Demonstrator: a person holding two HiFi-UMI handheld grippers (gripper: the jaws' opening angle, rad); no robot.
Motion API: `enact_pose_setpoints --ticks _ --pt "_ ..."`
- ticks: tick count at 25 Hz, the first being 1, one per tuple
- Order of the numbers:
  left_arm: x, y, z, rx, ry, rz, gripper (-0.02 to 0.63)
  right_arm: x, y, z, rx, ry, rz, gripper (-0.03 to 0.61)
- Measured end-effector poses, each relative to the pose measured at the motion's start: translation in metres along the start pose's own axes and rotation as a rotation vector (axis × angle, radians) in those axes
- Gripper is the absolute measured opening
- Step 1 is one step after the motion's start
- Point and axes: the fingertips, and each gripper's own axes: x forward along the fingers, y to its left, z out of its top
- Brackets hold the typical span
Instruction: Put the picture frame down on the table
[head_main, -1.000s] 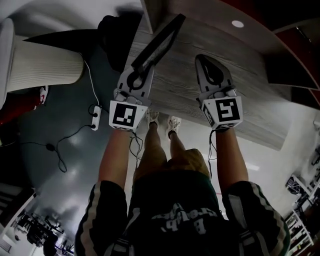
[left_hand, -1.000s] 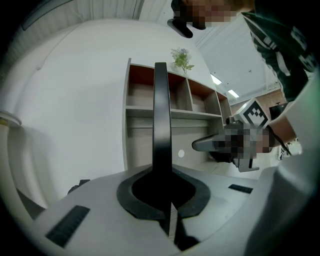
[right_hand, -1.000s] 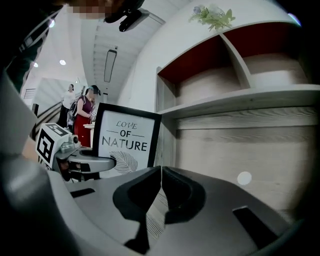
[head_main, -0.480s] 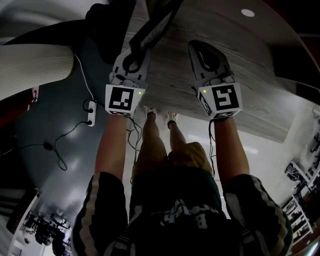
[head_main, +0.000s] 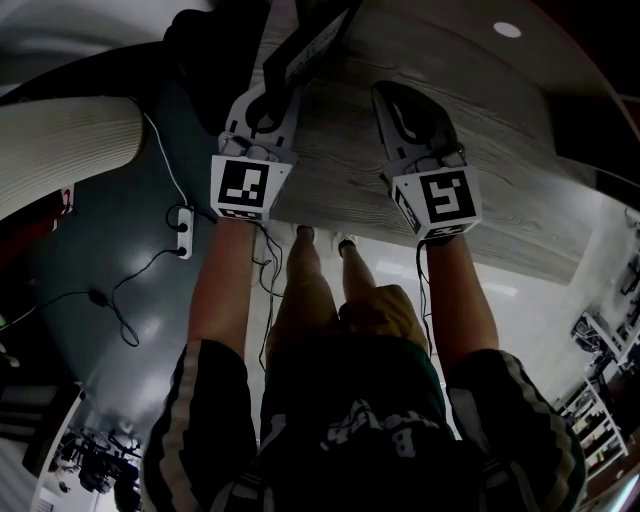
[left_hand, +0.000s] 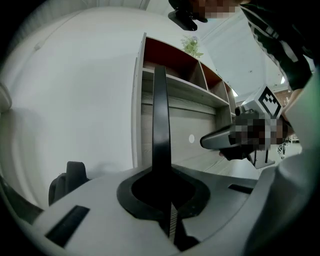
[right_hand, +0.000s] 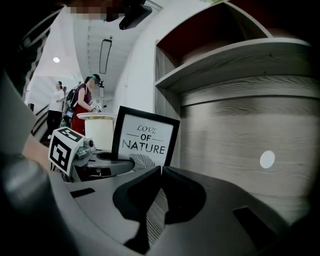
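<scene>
The picture frame (right_hand: 145, 139) is black with a white print reading "LOVE OF NATURE". My left gripper (head_main: 272, 92) is shut on its near edge, and the frame (head_main: 312, 42) slants up and away over the grey wood-grain table (head_main: 500, 150). In the left gripper view the frame (left_hand: 160, 125) shows edge-on, as a thin black bar clamped between the jaws. My right gripper (head_main: 388, 92) hovers over the table to the right of the frame, shut with nothing in it (right_hand: 161, 171). I cannot tell whether the frame touches the table.
A shelf unit (right_hand: 235, 55) with red-backed compartments rises behind the table. A white round dot (head_main: 507, 29) lies on the tabletop. A dark bag (head_main: 215, 55), a ribbed white column (head_main: 60, 140) and a power strip (head_main: 182, 230) with cables stand left. Bystanders (right_hand: 85, 100) are far off.
Both grippers have moved forward over the table, and the frame has gone with the left one, further toward the top of the head view. The right gripper stays shut and empty.
</scene>
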Motion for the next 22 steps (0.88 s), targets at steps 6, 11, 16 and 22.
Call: enact_pose_setpoints --ticks 6,11,16,22 --pt "0.007 0.005 -0.013 -0.008 0.014 -0.011 0.028 0.008 -0.003 -0.005 0.003 0.005 -0.019 0.034" --pt "0.008 0.003 -0.018 -0.004 0.029 -0.018 0.028 0.011 -0.004 -0.007 0.014 0.003 -0.022 0.034" --pt "0.006 0.004 -0.023 -0.011 0.037 -0.013 0.028 0.012 -0.003 -0.007 0.014 0.007 -0.016 0.034" --pt "0.003 0.003 -0.029 -0.011 0.066 -0.004 0.028 0.013 -0.005 -0.004 0.010 0.007 -0.012 0.034"
